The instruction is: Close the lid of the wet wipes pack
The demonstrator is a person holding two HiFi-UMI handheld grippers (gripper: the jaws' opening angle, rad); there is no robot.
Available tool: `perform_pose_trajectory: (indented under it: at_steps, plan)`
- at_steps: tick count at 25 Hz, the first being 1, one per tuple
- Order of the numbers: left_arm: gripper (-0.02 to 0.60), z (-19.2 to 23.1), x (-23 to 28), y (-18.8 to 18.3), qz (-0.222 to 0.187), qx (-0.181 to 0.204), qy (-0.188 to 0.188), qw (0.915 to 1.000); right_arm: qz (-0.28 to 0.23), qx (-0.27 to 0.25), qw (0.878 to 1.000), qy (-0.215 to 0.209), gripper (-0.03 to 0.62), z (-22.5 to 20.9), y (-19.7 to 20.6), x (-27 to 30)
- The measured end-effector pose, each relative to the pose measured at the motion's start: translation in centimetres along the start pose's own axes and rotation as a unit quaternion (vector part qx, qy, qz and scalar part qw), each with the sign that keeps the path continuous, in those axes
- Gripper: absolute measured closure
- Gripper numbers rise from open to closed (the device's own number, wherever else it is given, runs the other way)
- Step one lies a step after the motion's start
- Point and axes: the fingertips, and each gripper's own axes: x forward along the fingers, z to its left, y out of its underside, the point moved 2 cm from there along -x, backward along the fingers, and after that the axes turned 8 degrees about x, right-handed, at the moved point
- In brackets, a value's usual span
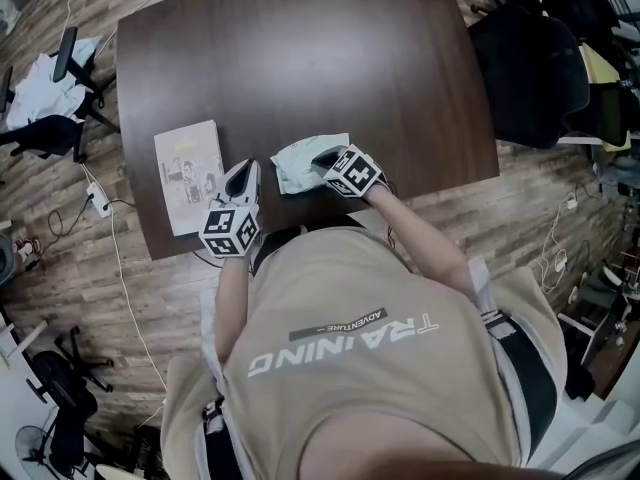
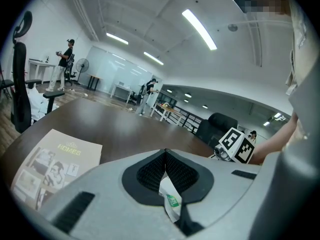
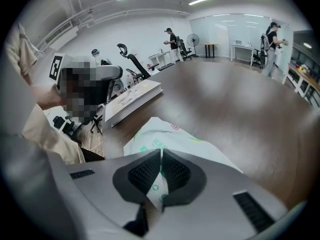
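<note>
Dark-brown wood table (image 1: 300, 58). The pack (image 1: 295, 163) lies flat at its near edge, about mid-width, and a book (image 1: 188, 176) lies to its left, apart from it.

Right gripper (image 1: 322, 158): I come in from the near right and reach over the pack's right half. My right forearm (image 1: 420, 238) slants from the torso toward the far left, and the marker cube (image 1: 355, 171) faces up. In the right gripper view the jaws (image 3: 161, 154) are closed, pad tips meeting, with white film with green print pinched between the pads. The rest of the pack (image 3: 175, 134) spreads out beyond the tips. So I am gripping the pack.

Left gripper (image 1: 243, 173): it sits between the book and the pack, just beside the pack's left edge, pointing toward the far side. My left forearm (image 1: 230, 298) runs nearly straight out from the torso. In the left gripper view the jaws (image 2: 165, 156) are closed, tips touching. A white strip with a green mark (image 2: 171, 200) sits between the pads. It matches the pack's film, so I log it as the pack's left corner held there.

The left gripper view also shows the book (image 2: 50, 169) at the near left and the right gripper's cube (image 2: 235, 145) at the right.

I cannot make out the lid in any view.
</note>
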Motion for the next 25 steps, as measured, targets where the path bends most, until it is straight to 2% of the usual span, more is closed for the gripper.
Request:
perform_pose_trajectory:
  at_steps: [6,9,12,19,25]
  plan:
    - [0.577,-0.2,-1.0,-1.3,-0.006,0.014,-0.010,0.9998,-0.030,0.019,0.999,-0.015,0.580,0.3,-0.6,-1.0]
    - [0.577,-0.3,-2.0,-2.7,-0.018,0.025,-0.019,0.9993,-0.074,0.026,0.997,-0.025,0.580,1.0,-2.5,-2.9]
    - [0.577,-0.2,-2.6,-4.4,-0.034,0.037,-0.028,0.9984,-0.126,0.013,0.992,-0.024,0.580,1.3,-5.4,-5.7]
    - [0.577,-2.0,-3.4,-9.2,-0.063,0.112,-0.038,0.9911,-0.261,-0.036,0.965,0.000,0.580,2.4,-11.9,-12.4]
    - [0.577,-2.8,-3.7,-13.1,-0.095,0.152,-0.035,0.9832,-0.317,-0.047,0.947,-0.008,0.580,3.5,-15.0,-15.5]
